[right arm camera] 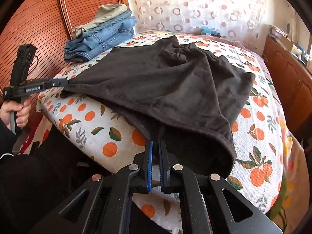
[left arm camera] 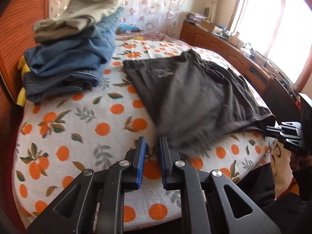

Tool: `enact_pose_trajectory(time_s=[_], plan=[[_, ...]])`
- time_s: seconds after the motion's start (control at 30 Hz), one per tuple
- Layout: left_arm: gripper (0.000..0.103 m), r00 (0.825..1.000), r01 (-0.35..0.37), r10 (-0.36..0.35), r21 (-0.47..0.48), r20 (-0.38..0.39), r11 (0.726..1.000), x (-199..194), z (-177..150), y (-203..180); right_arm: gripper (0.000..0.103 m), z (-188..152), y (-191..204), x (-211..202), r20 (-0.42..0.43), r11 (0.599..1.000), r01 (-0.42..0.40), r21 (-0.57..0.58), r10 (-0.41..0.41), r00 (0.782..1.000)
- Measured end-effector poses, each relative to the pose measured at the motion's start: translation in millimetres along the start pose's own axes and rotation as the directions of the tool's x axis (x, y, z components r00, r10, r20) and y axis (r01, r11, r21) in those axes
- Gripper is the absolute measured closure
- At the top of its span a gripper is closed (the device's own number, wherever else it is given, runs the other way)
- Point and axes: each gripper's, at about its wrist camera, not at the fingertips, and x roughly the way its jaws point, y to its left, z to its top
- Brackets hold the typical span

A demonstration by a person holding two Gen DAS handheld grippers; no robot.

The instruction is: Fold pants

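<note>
Right wrist view: your right tongs [right arm camera: 156, 146] and left tongs [right arm camera: 65, 82] each pinch the hem of the dark pants [right arm camera: 156, 81], spread on the bed [right arm camera: 87, 120]; a folded stack [right arm camera: 101, 37] sits at 11 o'clock. Folding seems barely begun.

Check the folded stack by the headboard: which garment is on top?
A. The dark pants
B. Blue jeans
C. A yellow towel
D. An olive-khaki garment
D: the olive-khaki garment sits on top of the blue jeans, while the dark pants lie spread on the bed beside the stack.
</note>
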Motion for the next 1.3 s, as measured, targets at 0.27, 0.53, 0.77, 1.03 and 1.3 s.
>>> enact_pose_trajectory(time_s=[0.27, 0.53, 0.77, 1.03, 1.3], plan=[[0.064, 0.999, 0.02, -0.021, 0.007, 0.04, 1.0, -6.5, 10.7, -0.5, 0.096, -3.0, -10.9, -26.5, 0.06, 0.997, 0.052, 0.05, -0.055, 0.997], [0.055, 0.997, 0.017, -0.019, 0.039, 0.069, 0.999, 1.8, 31.1, -12.7, 0.066, -14.7, -20.1, -50.0, 0.124, 0.966, 0.225, 0.129, -0.241, 0.963], [0.055, 0.998, 0.01, -0.014, 0.058, 0.061, 0.998, 17.0, 44.6, -20.1, 0.066, -23.5, -25.6, -32.9, 0.073, 0.954, 0.249, 0.166, -0.264, 0.962], [0.055, 0.998, -0.001, -0.003, 0.066, 0.057, 0.998, 37.0, 65.3, -19.2, 0.101, -13.9, -25.9, -39.8, 0.099, 0.965, 0.215, 0.151, -0.231, 0.968], [0.055, 0.998, -0.043, 0.039, 0.085, 0.042, 0.995, 68.7, 91.9, -16.0, 0.101, -34.9, -29.2, -42.7, 0.022, 0.974, 0.208, 0.095, -0.211, 0.977]])
